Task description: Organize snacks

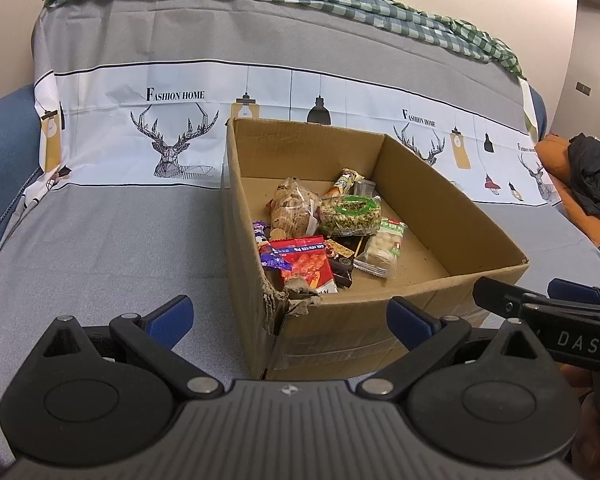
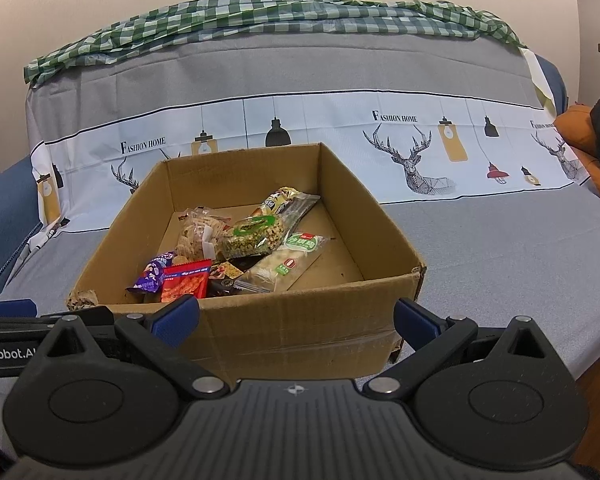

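An open cardboard box stands on the grey sofa cover, its near left corner torn. Inside lie several snack packs: a red pack, a purple wrapper, a green-labelled bag of peas, a clear bag of crackers and a white pack with a green label. My left gripper is open in front of the box, holding nothing. My right gripper is open too, empty, just short of the box's near wall.
The sofa seat is covered by a grey cloth printed with deer and lamps. A green checked cloth lies along the backrest. An orange cushion with a black garment sits at the right. The right gripper's body shows in the left view.
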### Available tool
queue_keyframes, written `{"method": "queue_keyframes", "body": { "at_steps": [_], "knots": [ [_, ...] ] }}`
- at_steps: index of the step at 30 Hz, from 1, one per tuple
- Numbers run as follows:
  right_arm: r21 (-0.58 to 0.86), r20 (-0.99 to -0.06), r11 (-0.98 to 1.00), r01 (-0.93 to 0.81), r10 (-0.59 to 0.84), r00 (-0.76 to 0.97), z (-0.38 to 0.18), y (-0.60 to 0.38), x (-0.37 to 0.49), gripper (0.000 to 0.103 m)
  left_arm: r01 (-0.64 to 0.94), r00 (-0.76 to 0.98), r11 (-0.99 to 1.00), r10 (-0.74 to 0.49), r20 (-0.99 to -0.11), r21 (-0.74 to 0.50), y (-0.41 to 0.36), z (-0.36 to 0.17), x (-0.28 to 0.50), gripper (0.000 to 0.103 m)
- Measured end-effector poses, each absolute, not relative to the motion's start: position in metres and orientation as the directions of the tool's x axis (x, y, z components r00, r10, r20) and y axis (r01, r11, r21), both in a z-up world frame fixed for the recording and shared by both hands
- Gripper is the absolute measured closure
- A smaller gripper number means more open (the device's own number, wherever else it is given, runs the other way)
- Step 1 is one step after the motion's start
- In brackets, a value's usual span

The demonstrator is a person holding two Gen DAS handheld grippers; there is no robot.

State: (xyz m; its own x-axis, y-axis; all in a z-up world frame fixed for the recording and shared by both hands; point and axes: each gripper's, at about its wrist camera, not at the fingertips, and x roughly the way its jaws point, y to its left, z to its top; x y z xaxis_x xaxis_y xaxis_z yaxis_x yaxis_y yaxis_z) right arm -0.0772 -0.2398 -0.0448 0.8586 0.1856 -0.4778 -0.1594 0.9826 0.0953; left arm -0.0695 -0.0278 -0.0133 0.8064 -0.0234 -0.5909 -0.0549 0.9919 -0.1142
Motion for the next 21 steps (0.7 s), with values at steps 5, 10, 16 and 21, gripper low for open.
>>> {"method": "queue_keyframes", "body": {
  "at_steps": [5,10,16,21],
  "knots": [
    [0.094,-0.479,0.983,-0.158,0.184,0.858,-0.0449,-0.2396,-0.0773,0.001,-0.056,0.807,0.992,-0.023,-0.591,-0.114,-0.0281,-0.0135,-0.0700,0.000],
    [0.096,-0.484,0.983,-0.157,0.184,0.855,-0.0454,-0.2388,-0.0766,0.001,-0.055,0.803,0.992,-0.025,-0.596,-0.116,-0.0278,-0.0141,-0.0694,0.000],
    [0.104,-0.490,0.983,-0.154,0.185,0.852,-0.0447,-0.2382,-0.0754,0.001,-0.040,0.808,0.993,-0.031,-0.588,-0.107,-0.0272,-0.0151,-0.0709,0.000],
    [0.111,-0.495,0.984,-0.141,0.178,0.850,-0.0460,-0.2389,-0.0752,0.001,-0.040,0.805,0.994,-0.028,-0.593,-0.102,-0.0277,-0.0164,-0.0715,0.000]
  ]
}}
